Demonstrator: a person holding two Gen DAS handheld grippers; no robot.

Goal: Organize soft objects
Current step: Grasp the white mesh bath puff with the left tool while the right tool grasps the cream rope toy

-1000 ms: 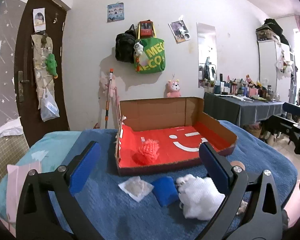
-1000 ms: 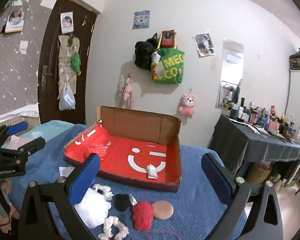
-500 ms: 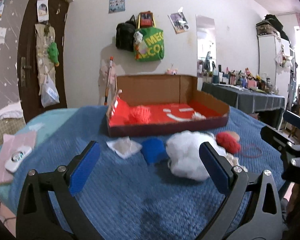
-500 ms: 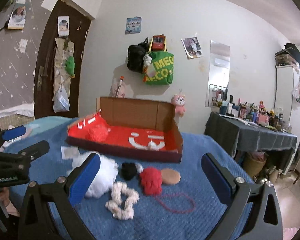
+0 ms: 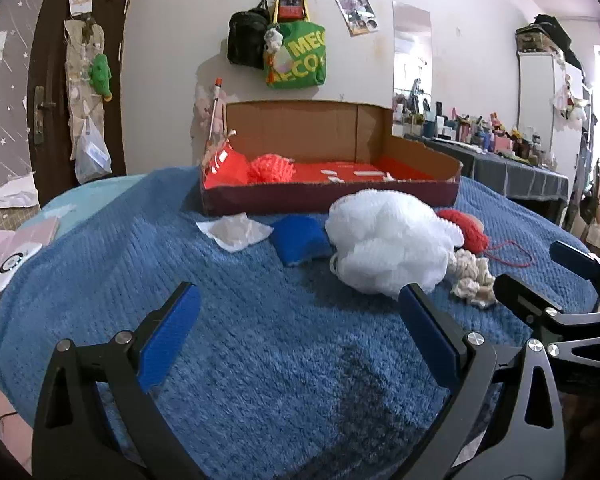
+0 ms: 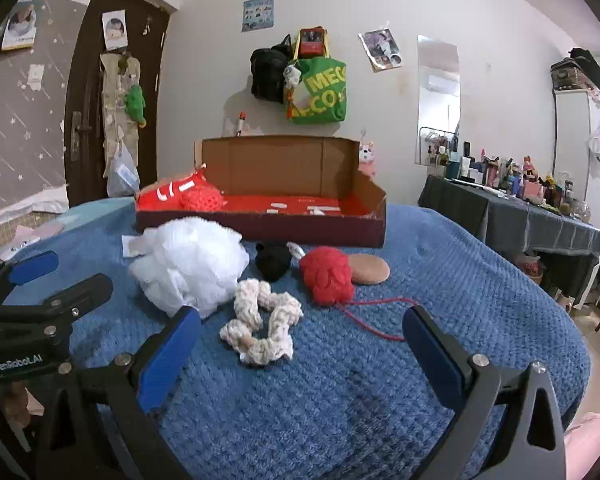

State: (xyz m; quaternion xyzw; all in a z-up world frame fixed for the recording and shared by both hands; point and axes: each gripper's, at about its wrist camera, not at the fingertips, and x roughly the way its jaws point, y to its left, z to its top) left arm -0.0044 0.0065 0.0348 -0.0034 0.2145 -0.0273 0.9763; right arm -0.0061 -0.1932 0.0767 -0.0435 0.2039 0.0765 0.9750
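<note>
Loose soft items sit in a cluster on the blue blanket (image 6: pixel 440 280) just in front of the red cardboard box (image 6: pixel 260 236): white mesh pouf (image 6: pixel 192 264), cream knitted ring (image 6: pixel 262 326), red yarn ball (image 6: pixel 328 274) with trailing thread, black pom (image 6: pixel 274 261), tan round pad (image 6: pixel 369 269). One coral knit ball (image 6: pixel 202 200) lies in the box's left end.

Left gripper (image 5: pixel 300 332) and right gripper (image 6: pixel 300 344) both low over the blanket's near edge, jaws spread wide, nothing held.

Judged step: approach for the next pick. Right gripper lines up on the cream ring; next move needs a forward reach and straddling it before closing, clear of the red thread.

Only the left view shows the blue pad (image 5: pixel 300 240) and white cloth square (image 5: pixel 234 232) by the box's front-left corner; only the right view shows the black pom and tan pad clearly.
</note>
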